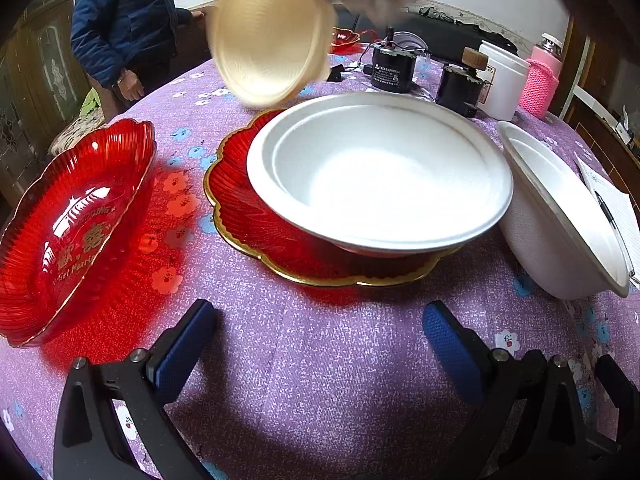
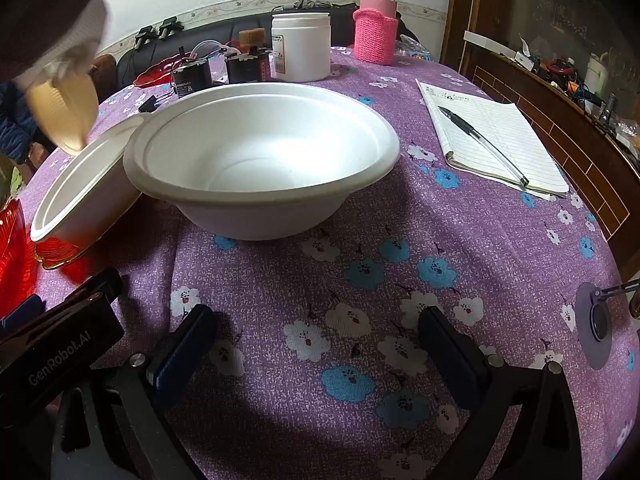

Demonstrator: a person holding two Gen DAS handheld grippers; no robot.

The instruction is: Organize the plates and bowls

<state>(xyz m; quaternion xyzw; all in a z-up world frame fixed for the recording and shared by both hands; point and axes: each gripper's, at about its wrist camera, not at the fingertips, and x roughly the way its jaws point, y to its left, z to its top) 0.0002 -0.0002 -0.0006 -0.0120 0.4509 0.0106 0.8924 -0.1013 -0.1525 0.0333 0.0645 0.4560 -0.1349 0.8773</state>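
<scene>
A white foam bowl (image 1: 380,172) sits on a flat red plate with a gold rim (image 1: 256,216). A deeper red glass dish (image 1: 68,232) lies to the left. A second white foam bowl (image 1: 560,216) stands to the right; it fills the middle of the right wrist view (image 2: 260,156), with the first bowl (image 2: 80,184) beside it. A gloved hand holds a blurred gold bowl (image 1: 268,32) in the air above the table; it also shows in the right wrist view (image 2: 64,112). My left gripper (image 1: 320,340) and right gripper (image 2: 318,336) are open and empty above the cloth.
The round table has a purple flowered cloth (image 2: 360,272). At the back stand a white jar (image 2: 301,46), a pink knitted bottle (image 2: 376,28) and black devices (image 1: 392,68). A notebook with a pen (image 2: 492,136) lies on the right. A person in blue (image 1: 124,28) stands at the back left.
</scene>
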